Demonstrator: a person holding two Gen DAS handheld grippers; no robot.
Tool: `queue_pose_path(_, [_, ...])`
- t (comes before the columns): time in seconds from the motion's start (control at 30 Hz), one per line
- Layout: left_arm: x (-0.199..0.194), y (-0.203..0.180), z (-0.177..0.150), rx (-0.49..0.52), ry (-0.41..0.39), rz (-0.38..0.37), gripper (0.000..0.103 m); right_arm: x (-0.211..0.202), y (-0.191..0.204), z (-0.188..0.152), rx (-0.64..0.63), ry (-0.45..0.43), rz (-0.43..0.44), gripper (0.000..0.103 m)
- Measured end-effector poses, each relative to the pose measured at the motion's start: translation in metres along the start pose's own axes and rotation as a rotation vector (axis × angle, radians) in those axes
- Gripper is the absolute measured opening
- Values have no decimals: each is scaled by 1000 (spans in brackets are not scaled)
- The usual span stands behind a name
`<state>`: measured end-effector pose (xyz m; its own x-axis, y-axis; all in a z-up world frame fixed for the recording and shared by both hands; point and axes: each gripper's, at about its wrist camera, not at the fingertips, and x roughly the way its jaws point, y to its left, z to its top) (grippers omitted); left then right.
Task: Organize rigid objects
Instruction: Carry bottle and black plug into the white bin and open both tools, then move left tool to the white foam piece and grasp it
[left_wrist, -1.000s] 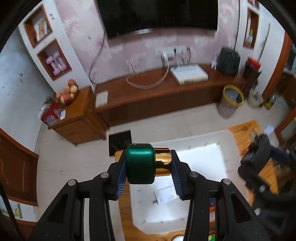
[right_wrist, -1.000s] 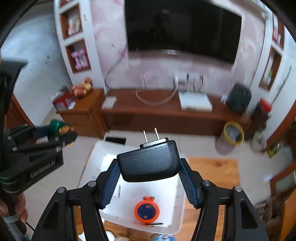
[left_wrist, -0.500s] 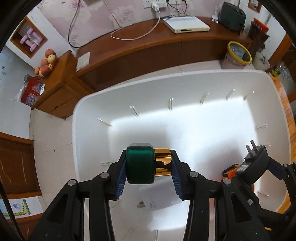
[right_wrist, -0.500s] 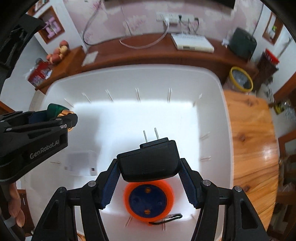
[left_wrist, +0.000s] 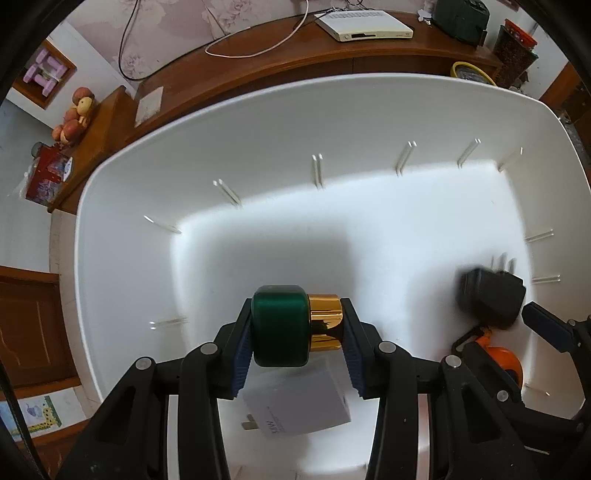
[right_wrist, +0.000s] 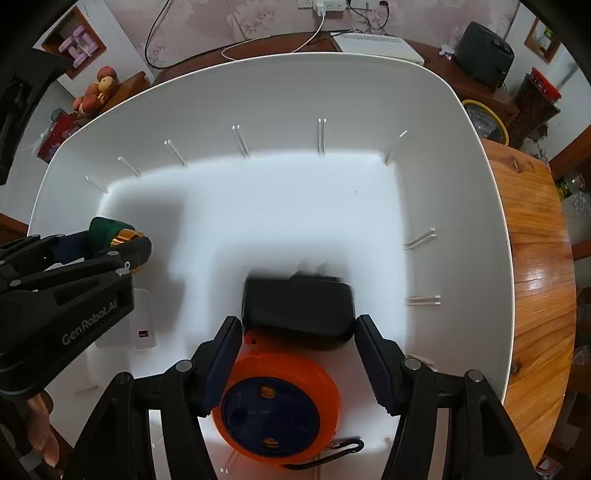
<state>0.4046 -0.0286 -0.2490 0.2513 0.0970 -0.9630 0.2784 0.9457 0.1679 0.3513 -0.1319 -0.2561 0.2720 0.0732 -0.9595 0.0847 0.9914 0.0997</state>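
Left gripper (left_wrist: 297, 328), lower centre, clamps the green-and-gold bottle (left_wrist: 295, 325) end to end — rigid, glossy, likely slippery, so flat ends suit the pads. Right gripper (right_wrist: 299, 332) points steeply down, its jaws standing apart from the blurred black adapter (right_wrist: 297, 308) over the white bin (right_wrist: 461, 110), above an orange reel (right_wrist: 277, 402).

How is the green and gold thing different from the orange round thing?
The green-and-gold cylinder is clamped sideways in the left tool; the orange reel lies flat on the white bin's floor. The cylinder has a shiny gold end; the reel has a blue middle. Both are round.
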Motion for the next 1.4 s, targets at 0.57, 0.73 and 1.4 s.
queue_pose_path(0.57, [-59,-1,-32,-2,-115,-47,90,-34,1,-32,-25,-84,100,80])
queue_pose_path(0.73, [-89,10,-42,-28,-188,-46,89,-62,0,-49,-45,-141,118,80])
queue_pose_path(1.4, [-215,12,-160,-115,-337,-102,89,-189,-6,-139,-150,-348,82,80])
